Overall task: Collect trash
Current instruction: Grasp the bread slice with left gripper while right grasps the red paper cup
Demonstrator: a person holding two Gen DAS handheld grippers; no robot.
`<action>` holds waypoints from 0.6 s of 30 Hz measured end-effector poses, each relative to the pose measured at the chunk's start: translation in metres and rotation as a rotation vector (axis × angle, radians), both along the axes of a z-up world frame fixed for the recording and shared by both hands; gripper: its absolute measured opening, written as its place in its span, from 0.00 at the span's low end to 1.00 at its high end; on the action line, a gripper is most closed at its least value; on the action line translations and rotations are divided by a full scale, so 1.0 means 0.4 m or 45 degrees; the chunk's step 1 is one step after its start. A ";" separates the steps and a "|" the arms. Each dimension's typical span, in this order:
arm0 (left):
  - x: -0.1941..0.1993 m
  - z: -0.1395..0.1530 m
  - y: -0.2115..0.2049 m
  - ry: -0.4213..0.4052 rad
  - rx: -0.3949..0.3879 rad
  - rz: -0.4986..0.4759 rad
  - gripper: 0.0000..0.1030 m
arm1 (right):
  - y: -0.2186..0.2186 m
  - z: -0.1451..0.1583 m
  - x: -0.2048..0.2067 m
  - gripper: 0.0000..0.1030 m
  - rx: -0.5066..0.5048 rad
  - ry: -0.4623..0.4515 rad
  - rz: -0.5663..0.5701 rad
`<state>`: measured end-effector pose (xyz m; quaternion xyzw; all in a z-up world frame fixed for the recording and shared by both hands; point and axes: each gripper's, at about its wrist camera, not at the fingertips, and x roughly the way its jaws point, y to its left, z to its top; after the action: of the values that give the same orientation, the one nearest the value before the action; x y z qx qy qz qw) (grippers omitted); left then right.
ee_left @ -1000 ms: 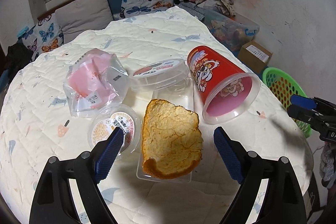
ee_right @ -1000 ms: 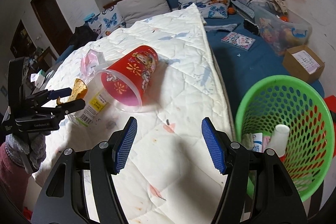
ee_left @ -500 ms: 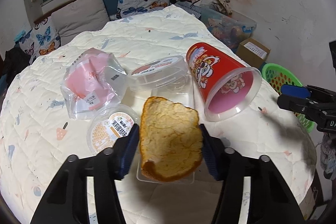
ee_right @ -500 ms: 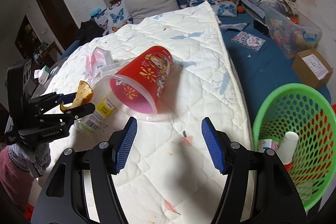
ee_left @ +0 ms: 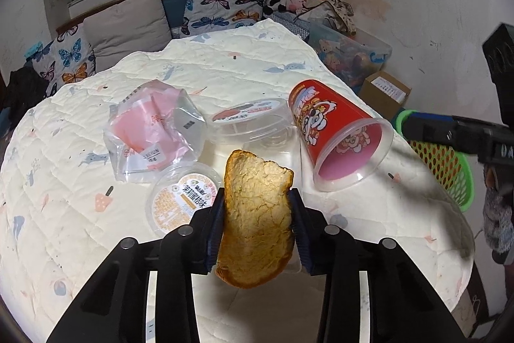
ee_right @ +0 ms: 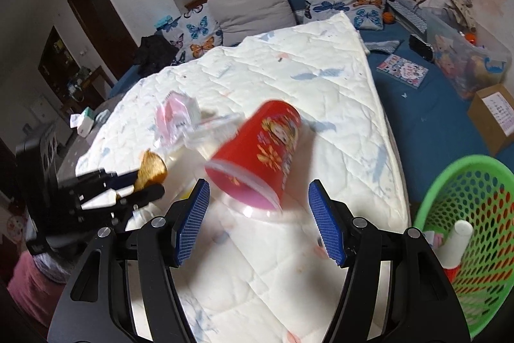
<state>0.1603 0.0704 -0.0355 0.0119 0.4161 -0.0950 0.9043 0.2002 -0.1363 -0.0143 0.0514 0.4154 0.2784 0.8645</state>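
Observation:
My left gripper has its jaws closing tight on an orange peel; both pads press its sides and hold it upright above the quilt. The right wrist view shows that peel in the left gripper at the left. A red printed cup lies on its side, mouth toward me. My right gripper is open with nothing in it, and the blurred red cup lies just beyond its fingertips. A green basket stands on the floor at the right with some trash inside.
On the white quilt lie a crumpled pink plastic bag, a clear lidded tub, a round labelled lid and a clear tray. A cardboard box and a toy bin stand past the bed's right edge.
The left jaws went from wide open to shut on the orange peel and raised it slightly. The right gripper moved left from beside the basket toward the red cup, still open.

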 end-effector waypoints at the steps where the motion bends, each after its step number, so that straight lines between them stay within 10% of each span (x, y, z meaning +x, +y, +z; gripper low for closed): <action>1: -0.001 0.002 0.002 0.000 -0.003 0.005 0.35 | 0.007 0.004 0.014 0.63 0.000 0.007 -0.001; 18: -0.019 0.025 0.058 -0.021 -0.059 0.053 0.34 | 0.051 -0.082 0.204 0.67 0.183 0.400 -0.049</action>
<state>0.1529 0.0935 -0.0256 -0.0169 0.4064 -0.0856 0.9095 0.2816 -0.1159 -0.0471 0.1639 0.5232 0.2795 0.7882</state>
